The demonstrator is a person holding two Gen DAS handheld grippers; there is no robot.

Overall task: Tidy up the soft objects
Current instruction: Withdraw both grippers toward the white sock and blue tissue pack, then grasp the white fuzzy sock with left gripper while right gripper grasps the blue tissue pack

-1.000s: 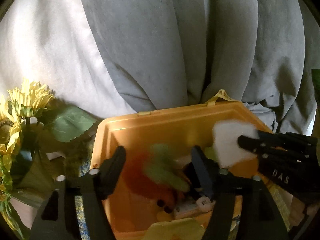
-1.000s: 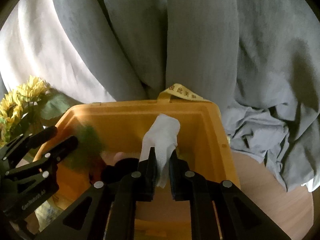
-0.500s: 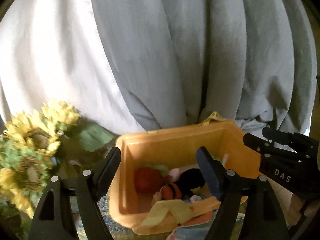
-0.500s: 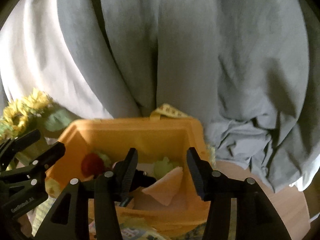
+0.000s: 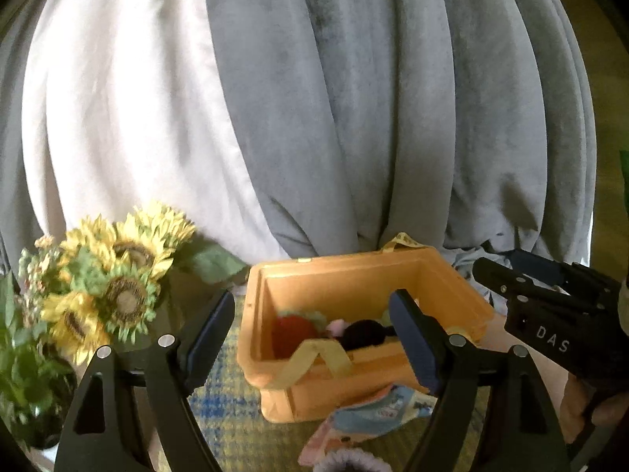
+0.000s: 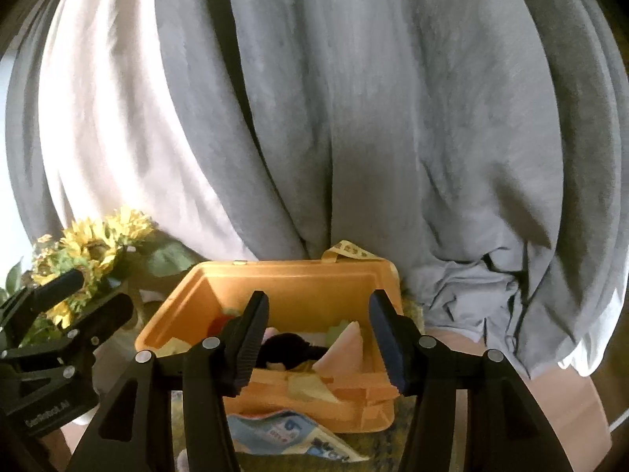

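As both tools hang over the bin with nothing in them, this looks like a pause between two drops.
Left gripper (image 5: 310, 342): black two-finger tool, jaws wide, just been opening further, nothing btw them.
Right gripper (image 6: 318, 338): same kind of tool, jaws parted about halfway, empty; I judge it released its piece into the bin.
Orange plastic bin (image 5: 346, 271): open top, holds soft things: red plush ball (image 5: 293, 328), black plush toy (image 6: 291, 348), pale peach cloth (image 6: 346, 348).
Still outside: light blue printed cloth (image 5: 377, 413) lies at bin's near wall, touching it; probably next.
Around: yellow fabric sunflowers (image 5: 118, 275) left of bin, grey curtain (image 6: 354, 118) behind.
In the way: bin's yellow strap handle (image 5: 314, 358) hangs over near rim, above that cloth.
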